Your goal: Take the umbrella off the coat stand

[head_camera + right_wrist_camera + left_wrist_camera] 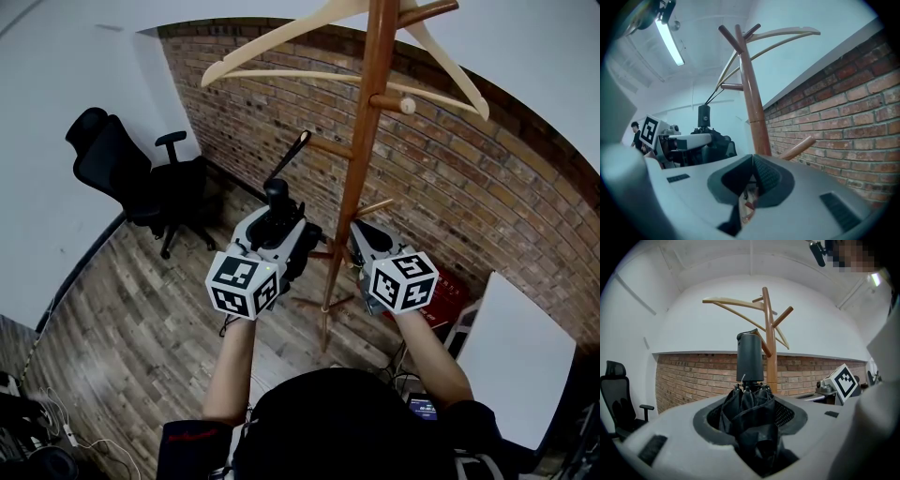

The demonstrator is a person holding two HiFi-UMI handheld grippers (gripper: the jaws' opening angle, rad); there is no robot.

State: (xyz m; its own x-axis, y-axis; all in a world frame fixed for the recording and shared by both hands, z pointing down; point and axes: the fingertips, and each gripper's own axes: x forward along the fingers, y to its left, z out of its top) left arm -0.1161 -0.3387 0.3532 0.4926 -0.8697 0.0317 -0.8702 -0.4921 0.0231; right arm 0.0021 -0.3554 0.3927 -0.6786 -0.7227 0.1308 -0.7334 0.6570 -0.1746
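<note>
The folded black cloth umbrella (750, 359) looks light and squashy, so we pinch its bunched cloth in our left tongs (750, 416), right tongs (751, 180) pressed together on nothing.

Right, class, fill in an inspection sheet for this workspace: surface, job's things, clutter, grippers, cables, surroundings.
Surface: wooden plank floor.
Job's things: folded black umbrella, its strap apparently on a peg of the wooden coat stand; hanger on top.
Clutter: red item by the stand's base.
Grippers: left gripper shut on the umbrella; right gripper shut, empty, beside the pole.
Cables: cables lying on the floor, lower left.
Surroundings: brick wall, black office chair, white panel.
</note>
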